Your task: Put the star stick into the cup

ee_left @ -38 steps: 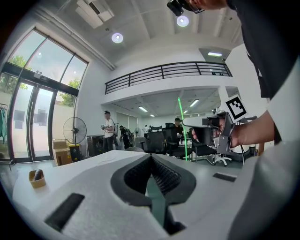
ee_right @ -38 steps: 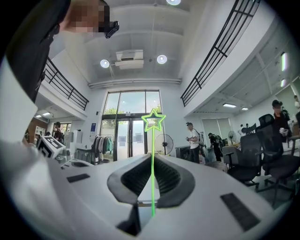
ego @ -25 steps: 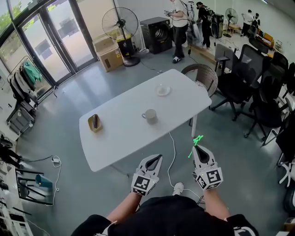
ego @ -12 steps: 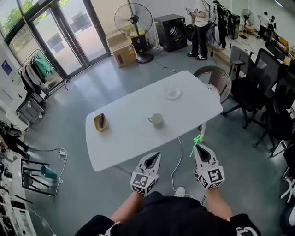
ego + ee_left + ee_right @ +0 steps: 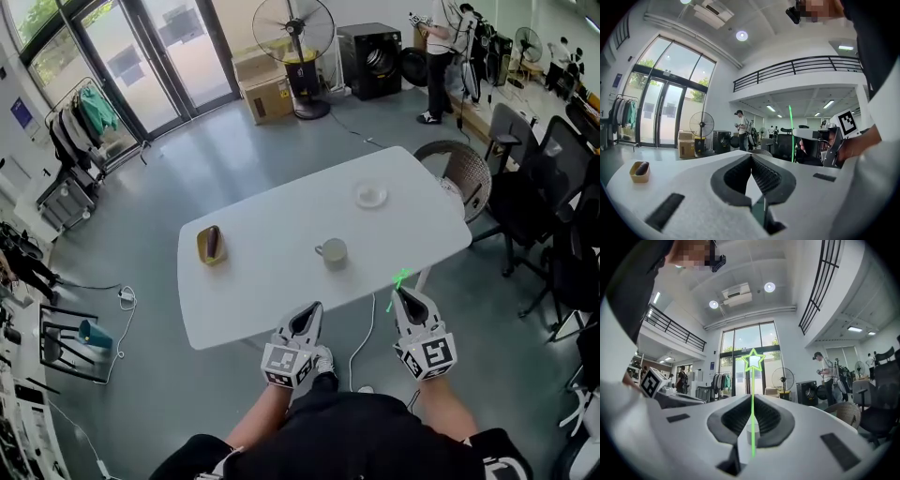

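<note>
Right gripper [image 5: 403,295] clenched at the near right, white table [image 5: 272,291] just ahead, cup [image 5: 334,253] mid-table and well apart, thin star stick [image 5: 752,394] pinched low and upright between the jaws: liable to sway on approach, clip the rim and tip the cup.

A: Finish on the bench [image 5: 272,286]?
B: Smooth matt white. The cup [image 5: 335,253] looks like glazed ceramic.
A: And the star stick [image 5: 752,380]?
B: Glossy translucent green plastic. The left tongs [image 5: 751,157] and right tongs [image 5: 752,401] are matt white plastic with ribbed black pads [image 5: 733,417]. The floor [image 5: 187,183] is glossy grey.
</note>
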Action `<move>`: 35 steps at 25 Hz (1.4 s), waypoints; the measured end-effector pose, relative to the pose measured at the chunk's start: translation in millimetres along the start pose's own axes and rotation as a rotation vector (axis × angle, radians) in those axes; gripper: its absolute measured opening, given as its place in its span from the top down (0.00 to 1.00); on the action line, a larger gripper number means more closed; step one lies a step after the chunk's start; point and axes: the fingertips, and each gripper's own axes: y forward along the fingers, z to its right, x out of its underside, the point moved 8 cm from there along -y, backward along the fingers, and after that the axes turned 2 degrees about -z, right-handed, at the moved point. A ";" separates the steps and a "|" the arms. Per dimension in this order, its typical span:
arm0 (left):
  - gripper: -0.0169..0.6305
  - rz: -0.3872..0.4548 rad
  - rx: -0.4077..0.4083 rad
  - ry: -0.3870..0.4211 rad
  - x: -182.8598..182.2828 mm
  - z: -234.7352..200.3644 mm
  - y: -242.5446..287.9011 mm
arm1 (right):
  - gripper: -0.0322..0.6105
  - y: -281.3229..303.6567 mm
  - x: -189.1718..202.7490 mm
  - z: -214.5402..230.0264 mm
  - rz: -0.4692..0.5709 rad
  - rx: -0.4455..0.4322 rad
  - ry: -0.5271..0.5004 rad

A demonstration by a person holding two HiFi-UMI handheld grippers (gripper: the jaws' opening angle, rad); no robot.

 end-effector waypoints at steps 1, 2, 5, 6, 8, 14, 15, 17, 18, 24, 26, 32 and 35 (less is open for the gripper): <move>0.96 0.001 0.000 -0.002 -0.8 -6.7 3.8 | 0.92 9.4 -1.2 -1.1 -0.003 -0.006 -0.012; 0.96 0.001 0.000 -0.003 -1.3 -13.5 7.2 | 0.92 18.7 -2.7 -3.1 -0.006 -0.013 -0.027; 0.96 -0.011 -0.002 -0.011 0.3 -34.9 16.9 | 0.92 46.3 -6.0 -7.9 -0.015 -0.038 -0.057; 0.96 -0.015 -0.003 -0.015 1.1 -42.0 19.9 | 0.92 55.2 -5.9 -7.9 -0.017 -0.042 -0.058; 0.96 -0.022 -0.001 -0.017 2.2 -55.5 26.2 | 0.92 72.8 -4.5 -6.7 -0.021 -0.041 -0.055; 0.96 -0.041 0.001 -0.013 9.1 -96.7 44.1 | 0.91 124.1 6.5 -3.4 -0.025 -0.026 -0.046; 0.96 -0.047 0.001 -0.013 10.7 -103.3 46.6 | 0.91 132.8 7.9 -2.0 -0.026 -0.021 -0.037; 0.96 -0.061 0.006 -0.009 14.8 -115.5 51.4 | 0.91 150.0 8.7 0.3 -0.024 -0.009 -0.019; 0.96 -0.068 0.010 -0.009 17.0 -120.8 53.3 | 0.91 158.0 8.8 1.0 -0.022 -0.005 -0.015; 0.96 -0.088 0.030 -0.019 24.9 -148.3 60.9 | 0.91 199.2 10.8 1.5 -0.021 0.011 0.011; 0.96 -0.090 0.032 -0.012 22.5 -158.4 63.5 | 0.91 210.8 14.5 0.8 -0.025 0.016 0.026; 0.96 -0.071 0.019 -0.006 15.1 -183.1 70.7 | 0.91 239.1 27.7 1.7 -0.054 0.023 0.058; 0.96 -0.081 0.017 -0.017 18.7 -188.7 71.5 | 0.91 251.3 31.7 2.8 -0.069 0.022 0.080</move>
